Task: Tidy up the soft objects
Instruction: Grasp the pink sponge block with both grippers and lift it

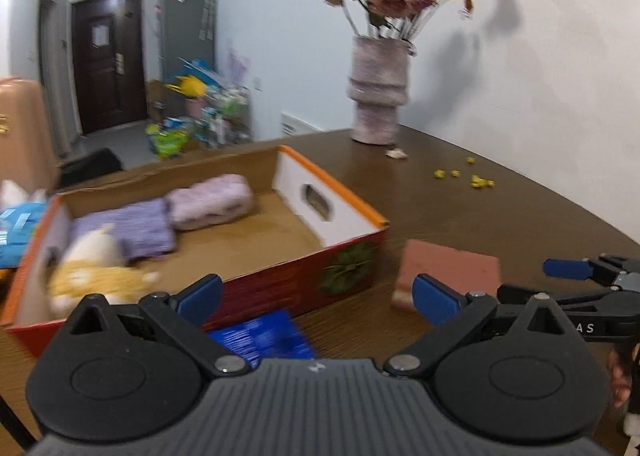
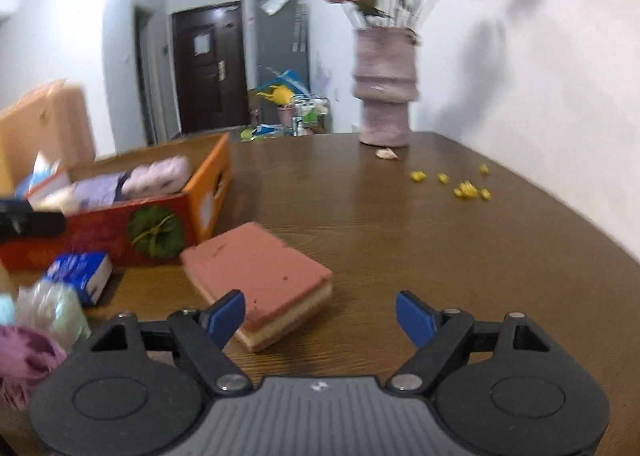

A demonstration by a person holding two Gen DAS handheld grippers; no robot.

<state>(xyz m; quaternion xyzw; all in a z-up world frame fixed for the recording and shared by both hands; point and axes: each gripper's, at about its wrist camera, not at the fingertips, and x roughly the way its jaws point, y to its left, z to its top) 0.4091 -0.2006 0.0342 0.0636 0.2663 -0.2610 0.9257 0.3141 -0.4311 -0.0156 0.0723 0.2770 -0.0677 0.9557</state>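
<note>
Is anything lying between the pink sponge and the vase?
No. In the right wrist view only bare table separates the pink sponge from the vase.

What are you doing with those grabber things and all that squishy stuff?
A person holds two grabbers and is tidying soft things into a cardboard box. A plush toy, a purple cloth and a pinkish roll already lie inside. The right gripper is open, nothing in it, pointed at a pink sponge on the table. The left gripper is open and empty too, near the box. A blue packet waits outside.
</note>
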